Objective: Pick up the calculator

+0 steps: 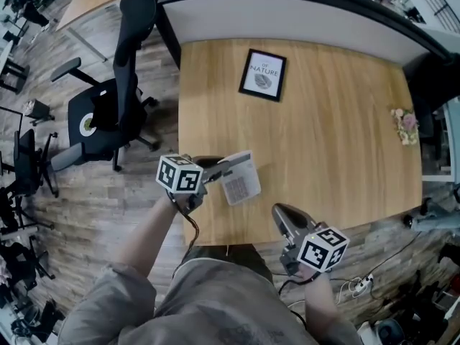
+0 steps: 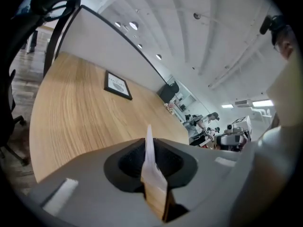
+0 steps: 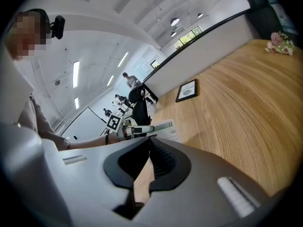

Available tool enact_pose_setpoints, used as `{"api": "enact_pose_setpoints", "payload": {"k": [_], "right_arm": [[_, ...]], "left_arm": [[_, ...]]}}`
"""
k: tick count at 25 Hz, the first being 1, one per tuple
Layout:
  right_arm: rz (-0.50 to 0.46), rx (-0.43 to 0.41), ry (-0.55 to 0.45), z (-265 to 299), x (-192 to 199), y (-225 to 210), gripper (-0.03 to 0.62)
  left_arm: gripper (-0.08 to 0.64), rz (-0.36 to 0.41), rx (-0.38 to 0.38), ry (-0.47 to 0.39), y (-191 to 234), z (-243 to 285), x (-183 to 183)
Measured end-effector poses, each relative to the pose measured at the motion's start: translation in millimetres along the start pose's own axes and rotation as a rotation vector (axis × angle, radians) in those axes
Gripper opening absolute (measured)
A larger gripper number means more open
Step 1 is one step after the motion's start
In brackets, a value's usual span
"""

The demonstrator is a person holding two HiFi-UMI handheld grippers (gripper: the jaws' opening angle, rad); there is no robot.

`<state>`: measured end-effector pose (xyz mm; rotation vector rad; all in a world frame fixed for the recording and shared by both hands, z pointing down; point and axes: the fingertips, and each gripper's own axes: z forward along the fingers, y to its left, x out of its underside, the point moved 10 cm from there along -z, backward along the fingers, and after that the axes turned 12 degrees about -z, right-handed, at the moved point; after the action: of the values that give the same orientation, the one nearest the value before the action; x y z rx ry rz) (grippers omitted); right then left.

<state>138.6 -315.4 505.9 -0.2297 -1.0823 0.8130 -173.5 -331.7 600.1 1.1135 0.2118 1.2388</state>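
Observation:
The calculator [image 1: 241, 182], a flat white one with grey keys, is lifted off the wooden table [image 1: 338, 121] near its front edge. My left gripper [image 1: 224, 169] is shut on its left edge. In the left gripper view the calculator [image 2: 150, 162] shows edge-on as a thin white blade pinched between the jaws. My right gripper [image 1: 282, 214] hangs over the table's front edge, to the right of and nearer than the calculator, shut with nothing in it. In the right gripper view the jaws [image 3: 149, 145] meet, and the held calculator [image 3: 165, 126] shows beyond them.
A black-framed picture [image 1: 263, 74] lies at the back of the table. A small bunch of flowers [image 1: 406, 124] sits at the right edge. A black office chair [image 1: 115, 106] stands off the table's left side. A curved partition runs behind the table.

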Motion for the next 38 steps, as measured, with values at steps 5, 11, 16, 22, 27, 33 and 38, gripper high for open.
{"api": "enact_pose_setpoints", "payload": {"k": [5, 11, 16, 22, 27, 33, 38], "right_arm": [[-0.069, 0.027, -0.102, -20, -32, 18, 0.011], [-0.148, 0.051, -0.253, -49, -77, 41, 0.011], [-0.243, 0.067, -0.389, -75, -115, 69, 0.011], [-0.361, 0.106, -0.505, -109, -139, 102, 0.011], [-0.5, 0.213, -0.545, -137, -136, 116, 0.011], [-0.574, 0.265, -0.536, -130, -133, 137, 0.011], [-0.638, 0.288, -0.485, -119, -119, 133, 0.011]], "left_arm": [[0.049, 0.073, 0.009, -0.132, -43, -40, -17], [0.051, 0.173, -0.002, -0.316, -99, -92, -44], [0.051, 0.247, -0.014, -0.461, -142, -140, -67], [0.051, 0.372, -0.056, -0.618, -189, -192, -75], [0.051, 0.525, -0.184, -0.735, -224, -209, -59], [0.051, 0.554, -0.235, -0.786, -222, -224, -46], [0.049, 0.572, -0.272, -0.779, -218, -201, -28]]}}
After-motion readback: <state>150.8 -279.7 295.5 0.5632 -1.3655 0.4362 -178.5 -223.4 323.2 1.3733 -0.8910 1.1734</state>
